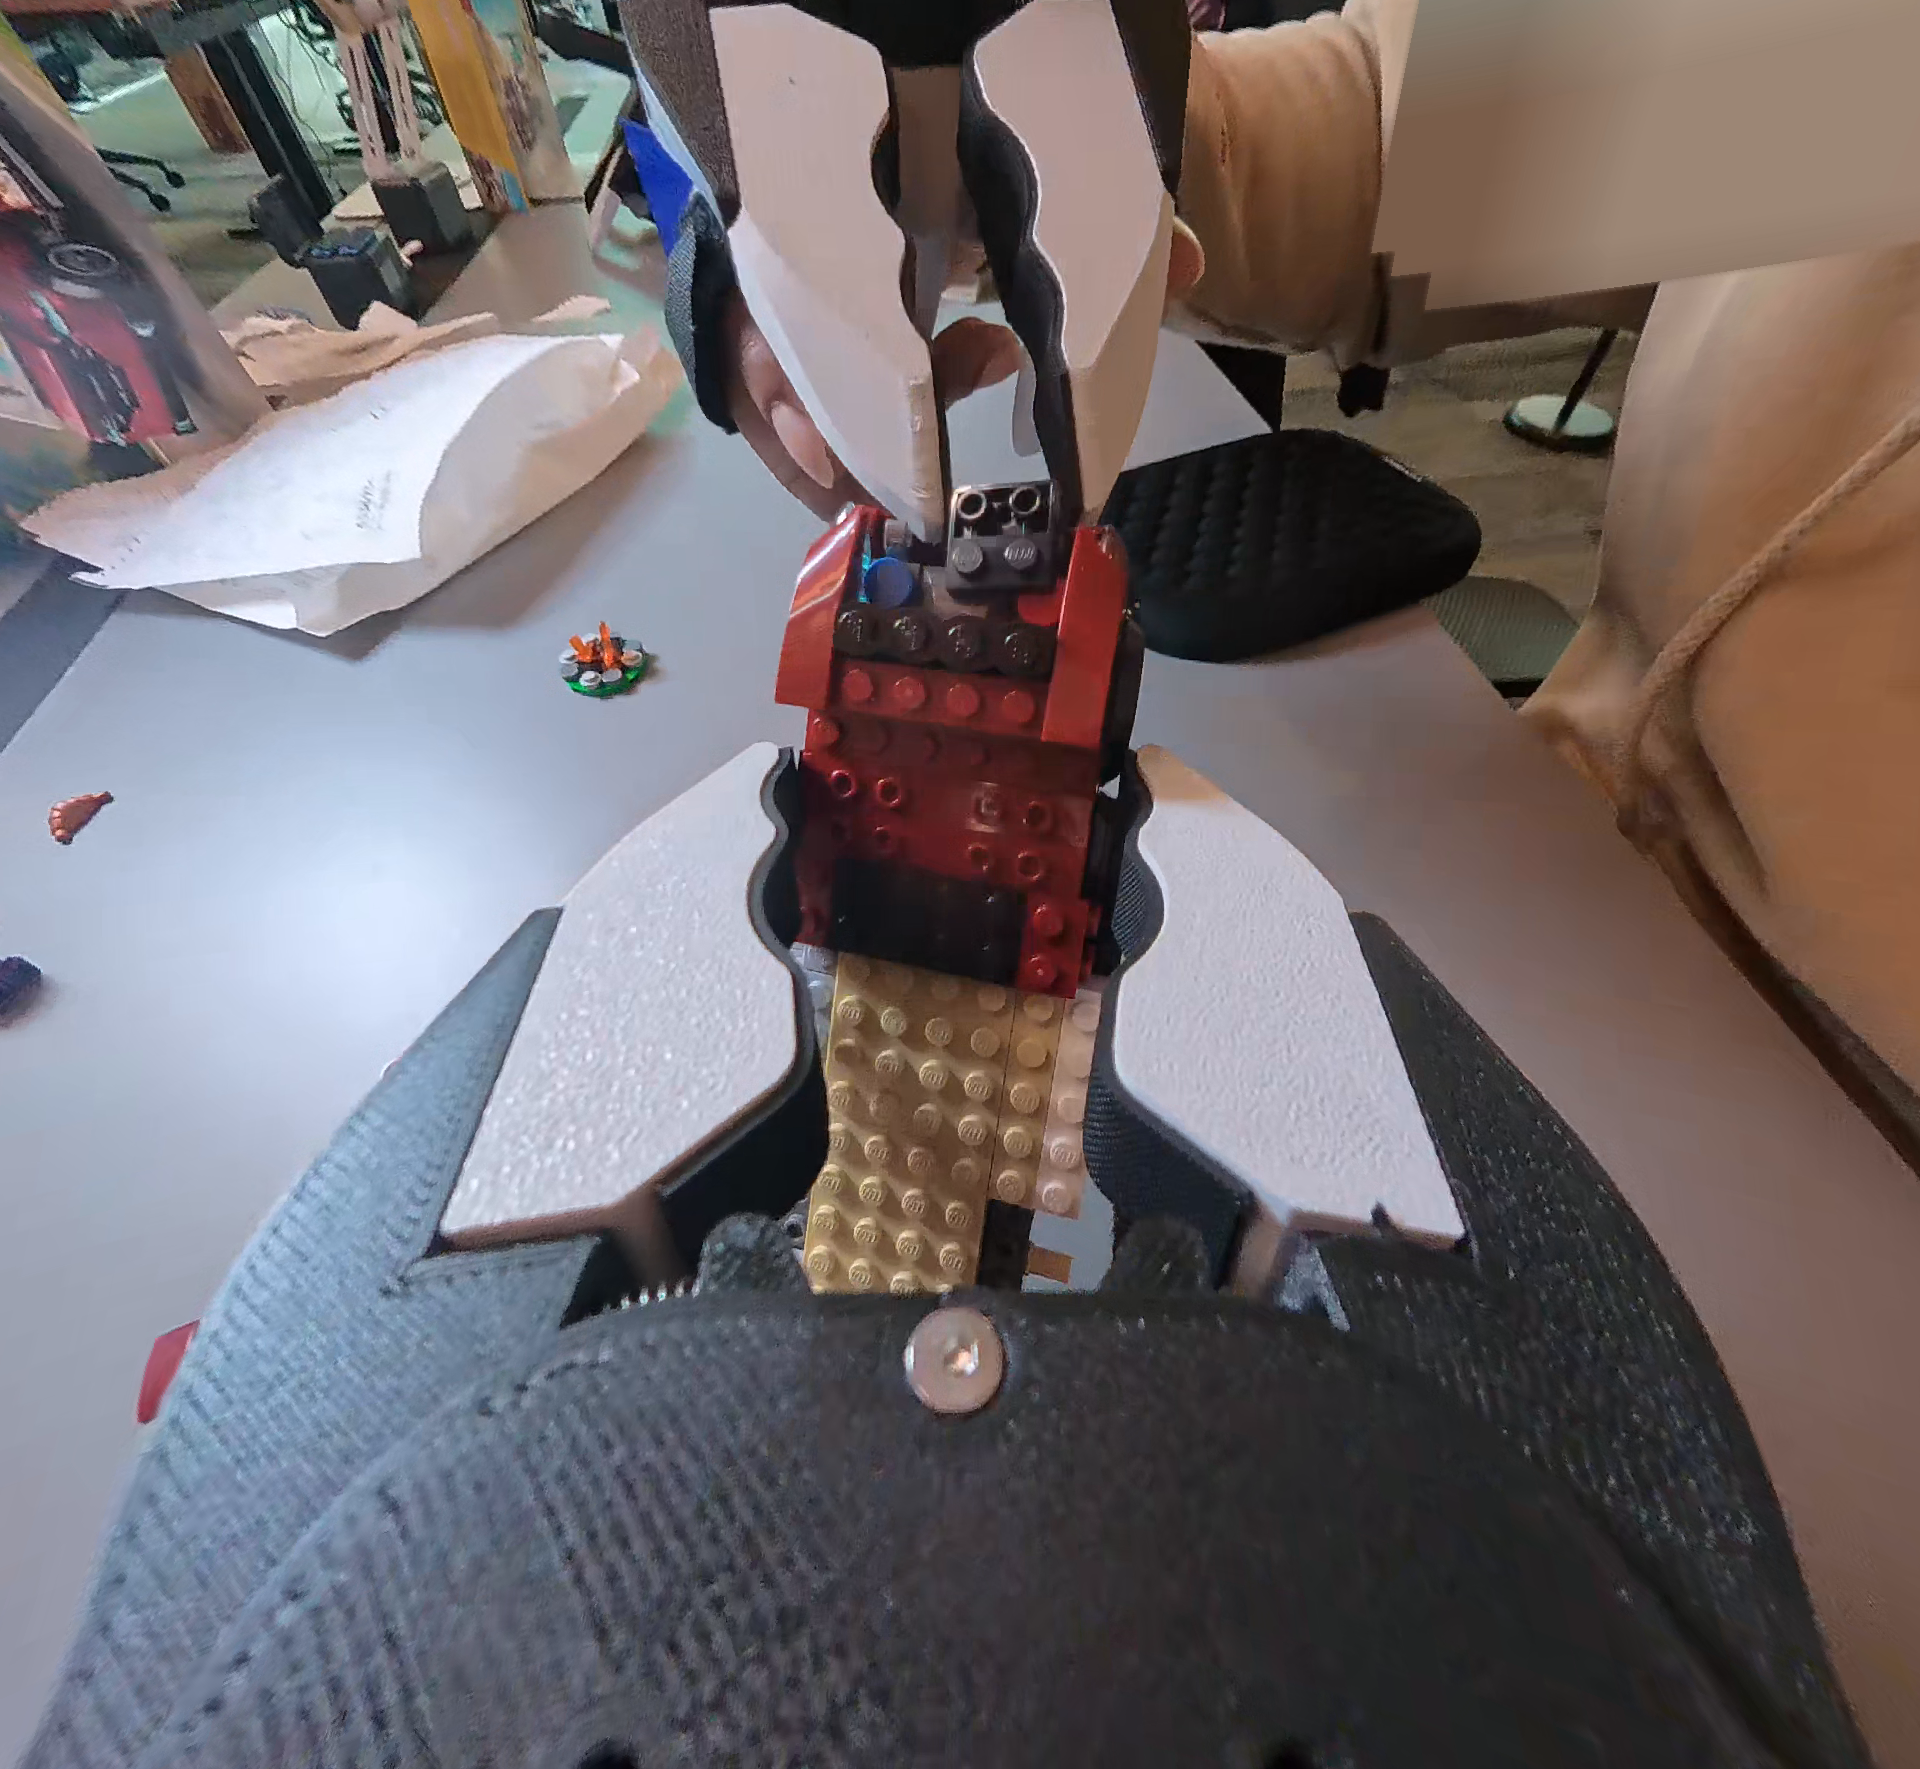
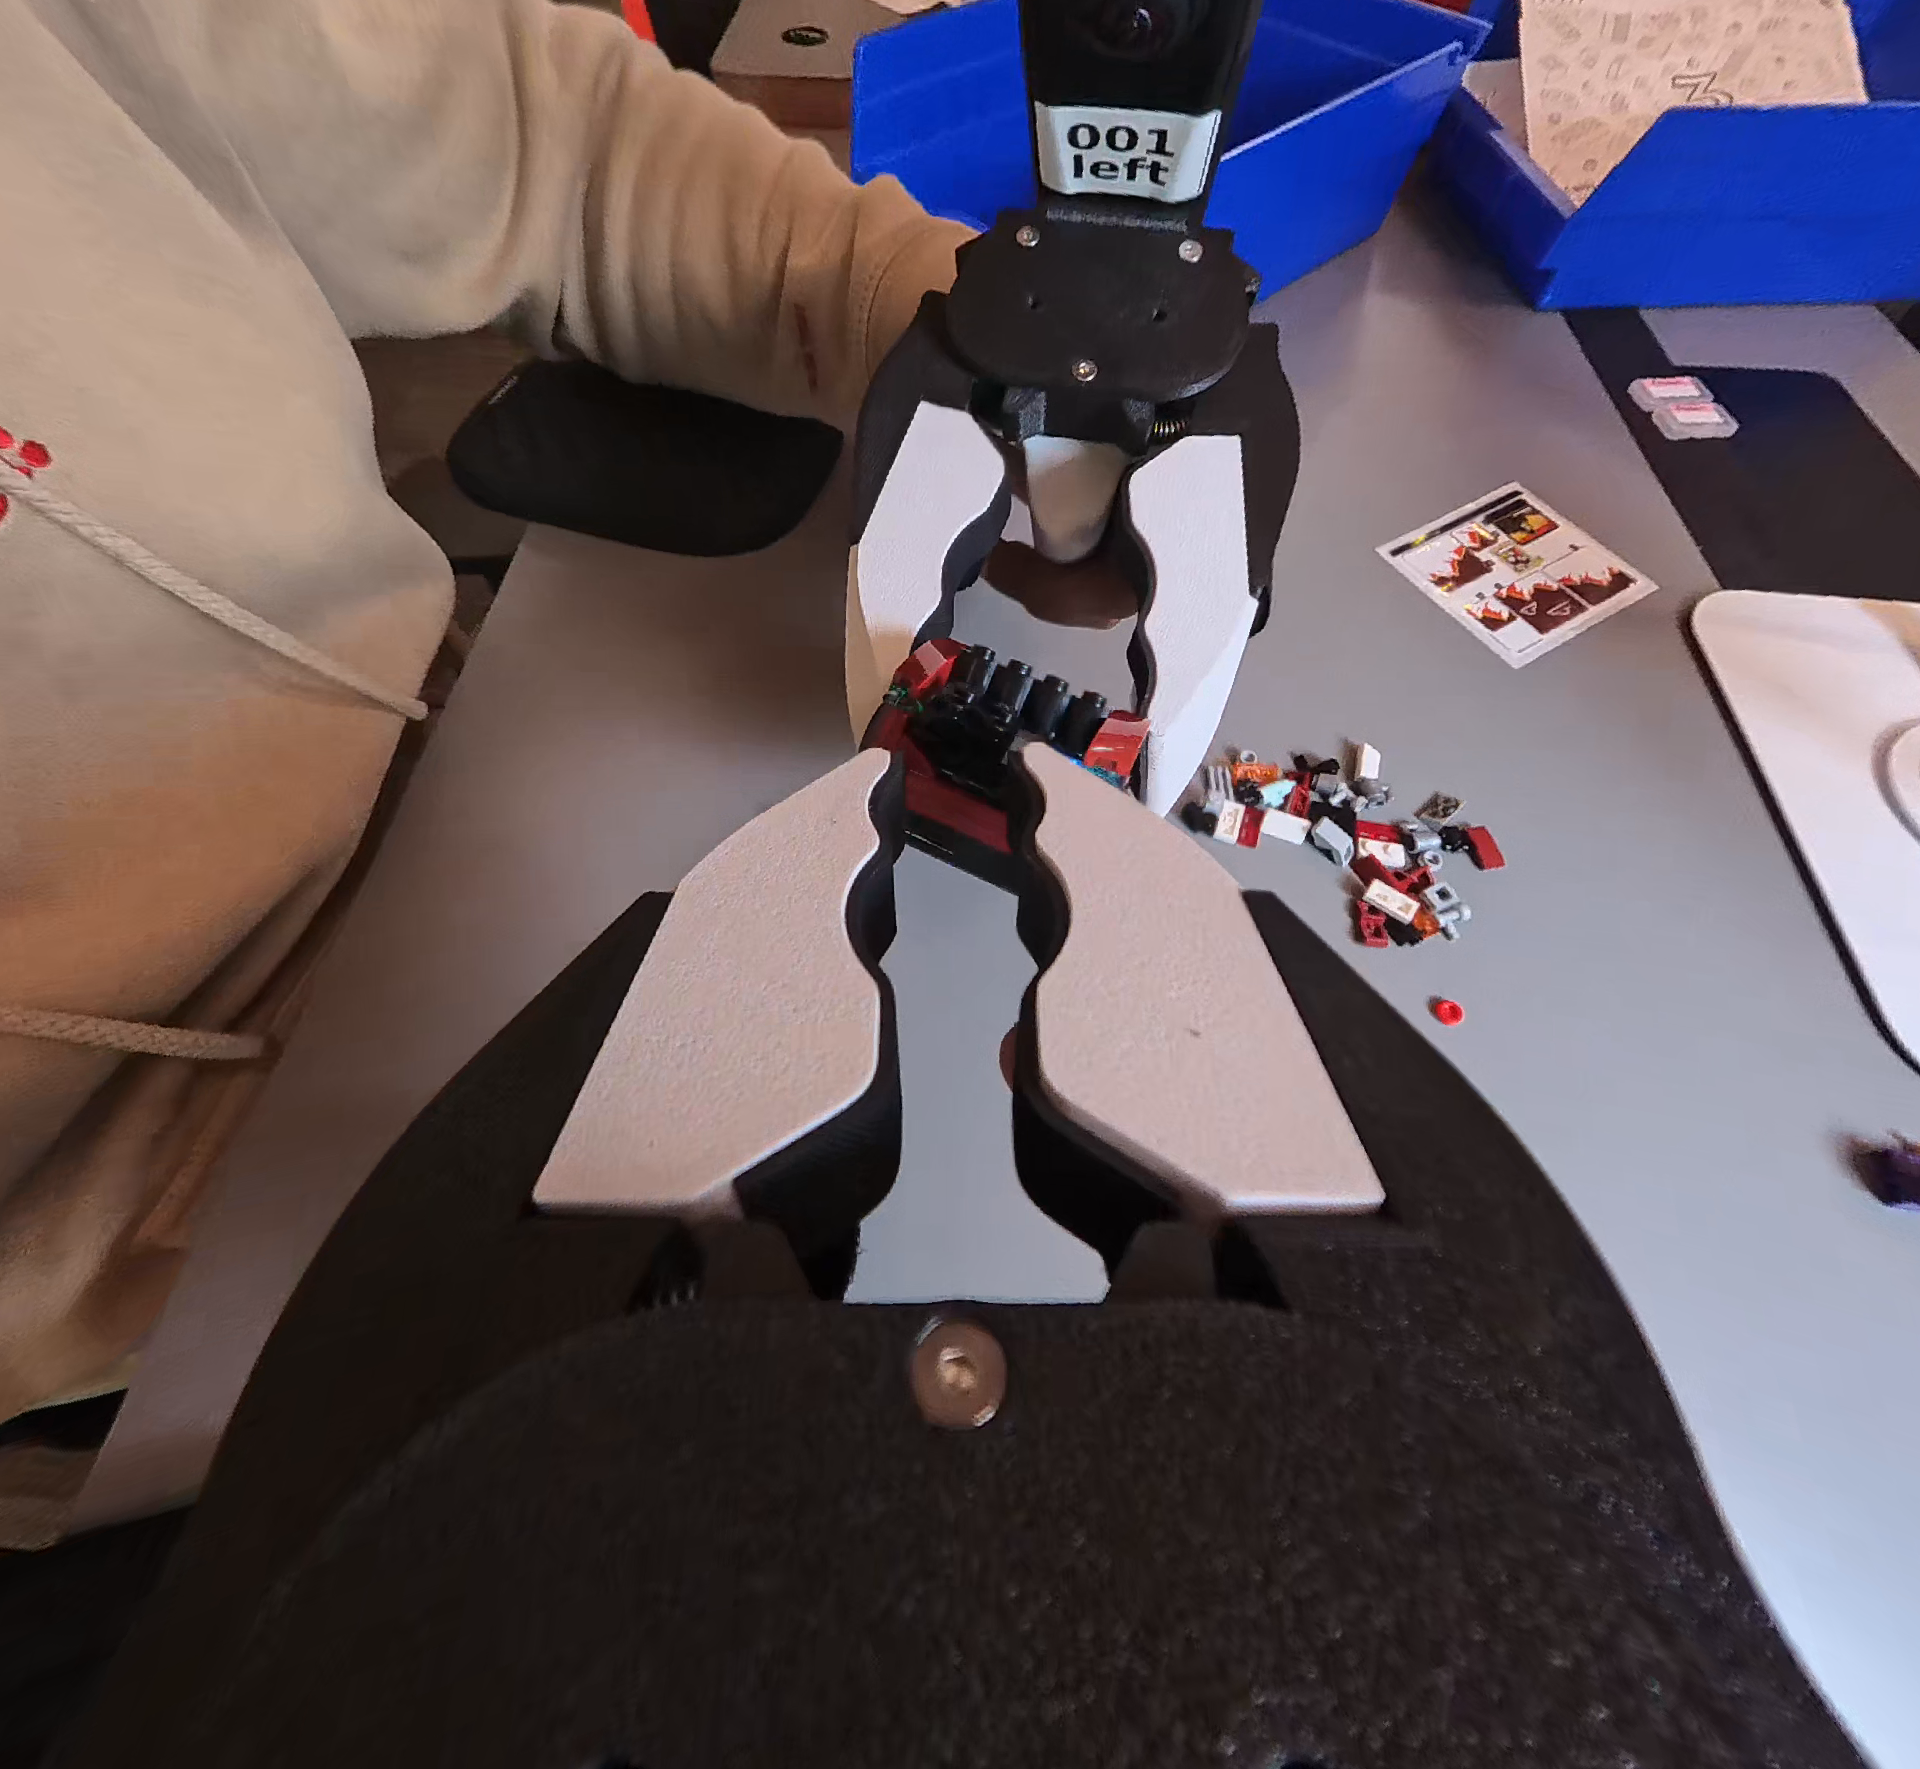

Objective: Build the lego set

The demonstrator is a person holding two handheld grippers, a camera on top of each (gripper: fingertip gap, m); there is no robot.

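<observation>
- Left wrist view is showing the left gripper [image 1: 951, 774] clamping a dark red brick model [image 1: 951, 784] by its sides, held above the grey table [image 1: 312, 888].
- The right gripper [image 1: 1003, 493] is pinching a small dark grey plate [image 1: 1006, 524] at the model's top end; pressing it squarely should be helping it seat, though pad contact is looking partly hidden.
- Loose bricks [image 2: 1371, 846] are lying just beside.
- Blue bins [image 2: 1714, 202] are standing well apart, one holding a printed sheet [image 2: 1683, 46].

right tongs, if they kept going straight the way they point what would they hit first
Probably the small black brick piece atop the dark red brick model held in the left tongs; the right tongs already flank it, with contact unclear.
</observation>
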